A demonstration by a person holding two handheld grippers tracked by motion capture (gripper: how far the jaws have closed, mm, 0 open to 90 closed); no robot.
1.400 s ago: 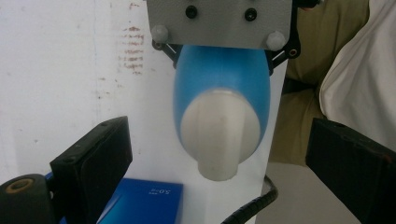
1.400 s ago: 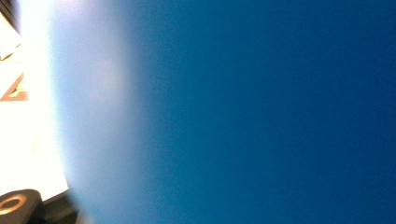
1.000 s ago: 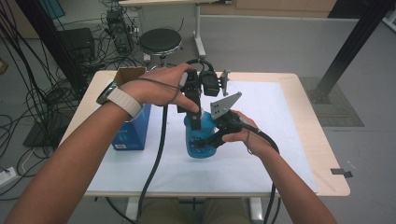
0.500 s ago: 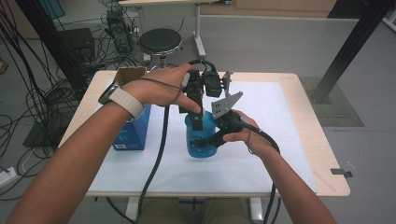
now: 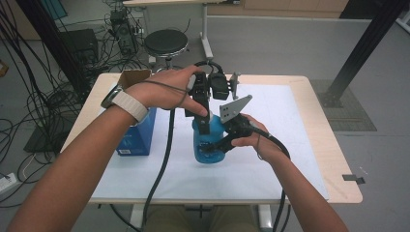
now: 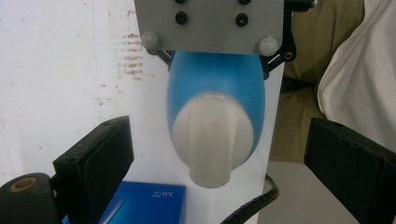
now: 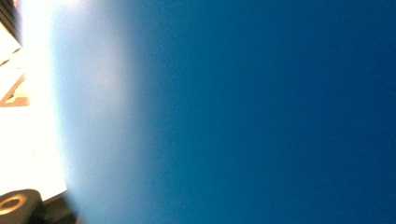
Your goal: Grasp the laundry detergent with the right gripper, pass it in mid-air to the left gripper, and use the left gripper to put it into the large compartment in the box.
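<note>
1. Blue bottle (image 5: 209, 142), white cap (image 6: 212, 140): stands upright near the middle of the table (image 5: 309, 96), on its white sheet (image 5: 285, 121).
2. Blue box (image 5: 138, 137): near the left edge, well left of the bottle.
3. Left gripper (image 5: 205, 116): held from above, pointing down; jaws spread on either side of the cap, not touching.
4. Right gripper (image 5: 215, 147): comes in level from the right, jaws pinching the bottle's body.
5. Open room: bare sheet toward the right edge and far right corner.

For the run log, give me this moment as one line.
right gripper: shut on blue bottle | left gripper: open above white cap | blue box: left of bottle
</note>
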